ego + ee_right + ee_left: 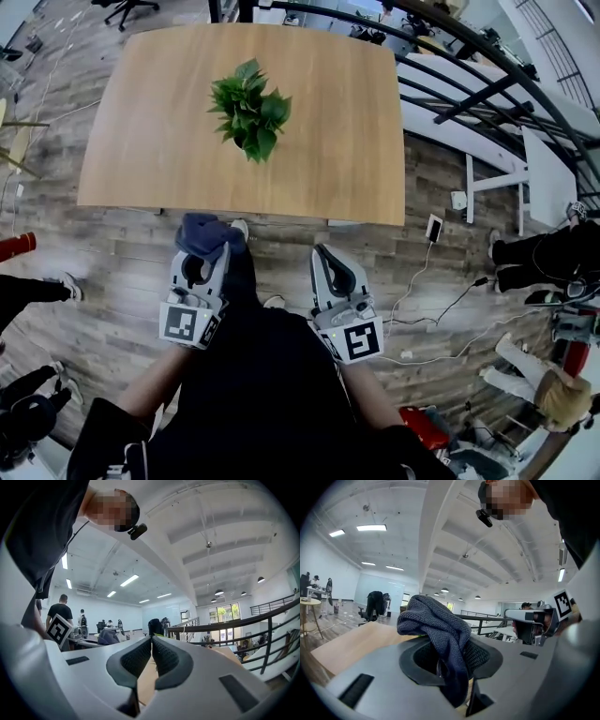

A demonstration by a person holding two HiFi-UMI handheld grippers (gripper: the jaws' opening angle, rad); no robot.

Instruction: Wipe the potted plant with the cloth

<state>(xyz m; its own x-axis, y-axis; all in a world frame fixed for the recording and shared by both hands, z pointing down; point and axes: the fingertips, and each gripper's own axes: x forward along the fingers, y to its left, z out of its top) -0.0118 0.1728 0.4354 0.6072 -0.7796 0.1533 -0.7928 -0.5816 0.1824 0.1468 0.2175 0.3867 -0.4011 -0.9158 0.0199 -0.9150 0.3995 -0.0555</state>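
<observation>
So the plant (249, 120) sits pretty much in the middle of the table (169, 141), a bushy clump of green leaves that hides most of the pot from above. Nothing else is on the tabletop, so there's room all round it.

Both tools are on the near side, off the table edge and over the floor (112, 253), well apart from the plant. Wiping hasn't started yet; I'd call this the reach-in.

The cloth (200, 232) is a dark knit wad pinched in the left gripper (208, 251). Its own view shows the jaws clamped on it, with a fat fold bulging up past the tips and a tail hanging below. The right gripper (323, 253) is empty, jaws pressed together with nothing between them.

My take on doing this well:
- Lead with that bulging fold so fabric meets the leaves, not the hard jaw tips.
- Come in low and level from the near edge instead of dropping from above, since the leaves splay outward.
- Use the closed right gripper as a backstop under a leaf or beside the pot, because the plant looks light and could probably slide or tip.
- Stroke from stem to tip, gently, one leaf at a time.
- Watch the hanging tail so it doesn't snag a stem.
</observation>
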